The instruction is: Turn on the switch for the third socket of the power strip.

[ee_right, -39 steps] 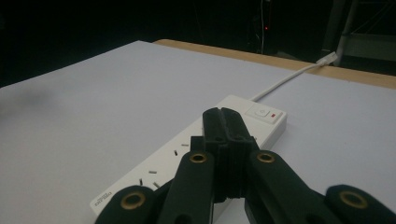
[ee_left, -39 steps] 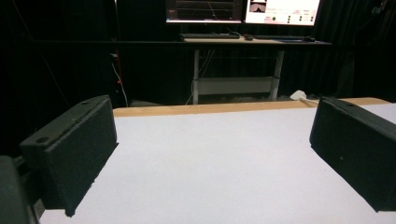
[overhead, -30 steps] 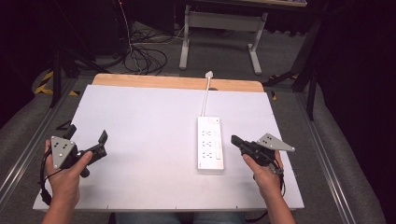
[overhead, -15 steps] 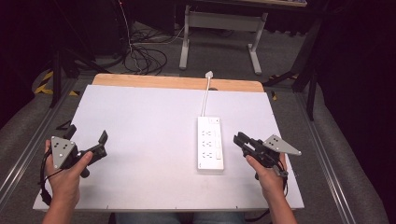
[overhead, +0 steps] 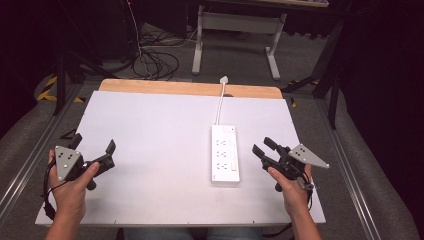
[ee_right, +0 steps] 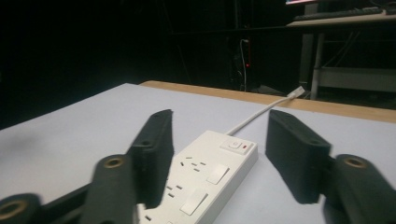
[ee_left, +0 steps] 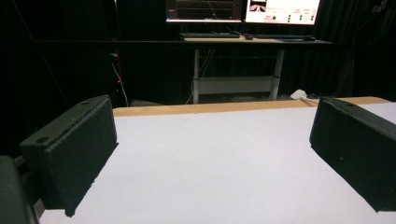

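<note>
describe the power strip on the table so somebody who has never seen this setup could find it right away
Start at the white table with the wooden strip along its far edge. Right of the middle lies the power strip, a flat white block set lengthwise, its white cable running off over the far edge. It sits just left of the right gripper, whose jaws stand open, nothing between them.

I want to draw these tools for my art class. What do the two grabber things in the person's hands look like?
Each one is black. The left gripper and the right gripper both have two flat, blocky black jaws with a rough face. Each carries a grey three-cornered plate with small holes on top, and a thin black cable hangs down by the hand. No sleeves show on the forearms.
</note>
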Tool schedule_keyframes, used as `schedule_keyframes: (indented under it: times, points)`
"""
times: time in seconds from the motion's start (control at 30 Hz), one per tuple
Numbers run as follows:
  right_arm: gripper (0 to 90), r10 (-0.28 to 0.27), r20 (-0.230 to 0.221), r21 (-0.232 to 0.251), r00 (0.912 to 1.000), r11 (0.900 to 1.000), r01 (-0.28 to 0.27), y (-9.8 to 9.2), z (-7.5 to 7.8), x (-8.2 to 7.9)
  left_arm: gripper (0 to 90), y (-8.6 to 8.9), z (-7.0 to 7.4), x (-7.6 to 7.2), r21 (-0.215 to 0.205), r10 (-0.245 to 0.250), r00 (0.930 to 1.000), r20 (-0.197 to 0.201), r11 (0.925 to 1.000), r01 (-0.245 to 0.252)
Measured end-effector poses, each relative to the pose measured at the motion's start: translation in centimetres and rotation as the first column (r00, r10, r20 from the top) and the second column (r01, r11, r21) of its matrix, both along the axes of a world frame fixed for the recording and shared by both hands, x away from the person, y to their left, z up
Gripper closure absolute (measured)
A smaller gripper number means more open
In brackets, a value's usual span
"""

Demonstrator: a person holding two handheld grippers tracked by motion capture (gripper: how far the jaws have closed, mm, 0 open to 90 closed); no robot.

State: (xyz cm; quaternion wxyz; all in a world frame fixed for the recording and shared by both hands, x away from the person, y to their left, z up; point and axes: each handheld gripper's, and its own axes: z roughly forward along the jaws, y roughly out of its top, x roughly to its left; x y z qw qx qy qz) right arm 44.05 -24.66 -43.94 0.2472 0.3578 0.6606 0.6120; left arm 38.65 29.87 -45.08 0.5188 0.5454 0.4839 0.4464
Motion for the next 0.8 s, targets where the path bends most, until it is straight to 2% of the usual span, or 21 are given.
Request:
schedule_keyframes:
  times: [0.1,0.23,0.6,0.7,0.8]
  points:
    - [33.9,-0.018,0.001,0.026,0.9998,1.000,0.018,-0.15,0.05,-0.01,1.2,-0.01,0.02,-0.03,0.002,-0.001,1.0000,0.000,1.0000,0.001]
    - [28.1,-0.027,0.007,0.036,0.9996,0.999,0.027,-0.33,0.13,-0.03,1.2,0.01,0.00,-0.01,0.000,-0.001,1.0000,0.001,1.0000,0.001]
    - [25.0,-0.033,0.025,0.040,0.9991,0.999,0.032,-0.50,0.12,-0.10,1.2,0.09,0.02,0.03,-0.003,0.000,1.0000,0.001,1.0000,0.000]
    - [20.5,-0.025,0.037,0.040,0.9990,0.999,0.024,-0.63,0.14,-0.11,1.2,0.09,0.01,0.05,-0.010,0.000,1.0000,0.001,1.0000,0.000]
    - [11.9,0.003,0.053,0.026,0.9986,1.000,-0.005,-0.82,0.07,-0.16,1.1,0.15,0.02,0.05,-0.011,0.002,1.0000,0.002,0.9999,-0.002]
